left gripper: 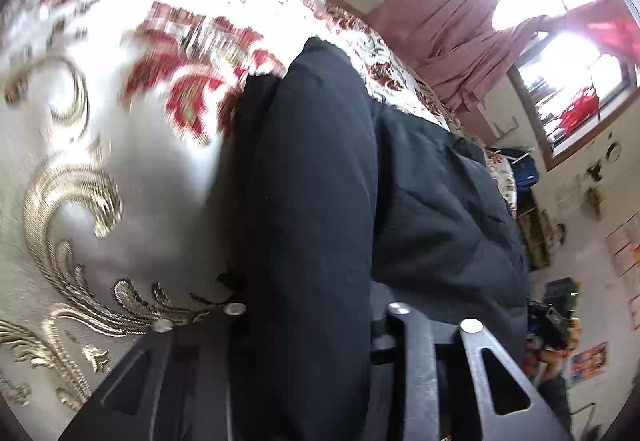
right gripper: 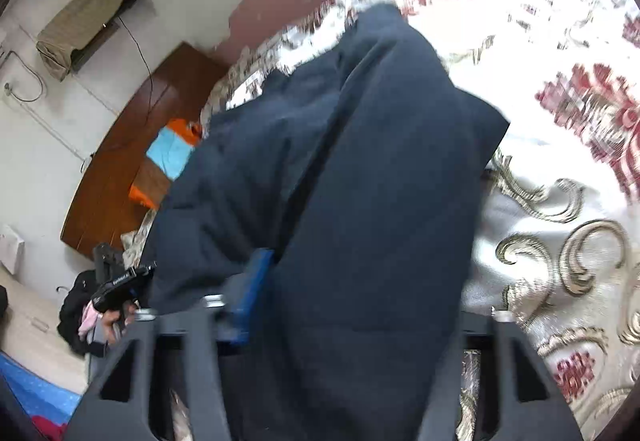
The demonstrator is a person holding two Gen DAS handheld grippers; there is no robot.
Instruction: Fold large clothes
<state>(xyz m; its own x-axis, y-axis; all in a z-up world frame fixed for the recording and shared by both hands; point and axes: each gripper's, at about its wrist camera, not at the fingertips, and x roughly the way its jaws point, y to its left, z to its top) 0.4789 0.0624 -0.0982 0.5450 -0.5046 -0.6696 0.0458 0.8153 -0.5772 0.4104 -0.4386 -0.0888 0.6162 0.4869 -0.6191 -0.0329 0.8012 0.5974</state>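
Note:
A large dark navy garment lies on a bed with a white, red and gold patterned cover. In the left wrist view a thick fold of it runs between the jaws of my left gripper, which is shut on it. In the right wrist view the same garment fills the middle and passes between the jaws of my right gripper, shut on it. A blue finger pad shows on the left jaw. Both fingertips are hidden by cloth. The other gripper shows at the left edge.
The bedcover spreads to the right in the right wrist view. A wooden headboard, a blue and orange item, pink curtains, a window and cluttered shelves ring the bed.

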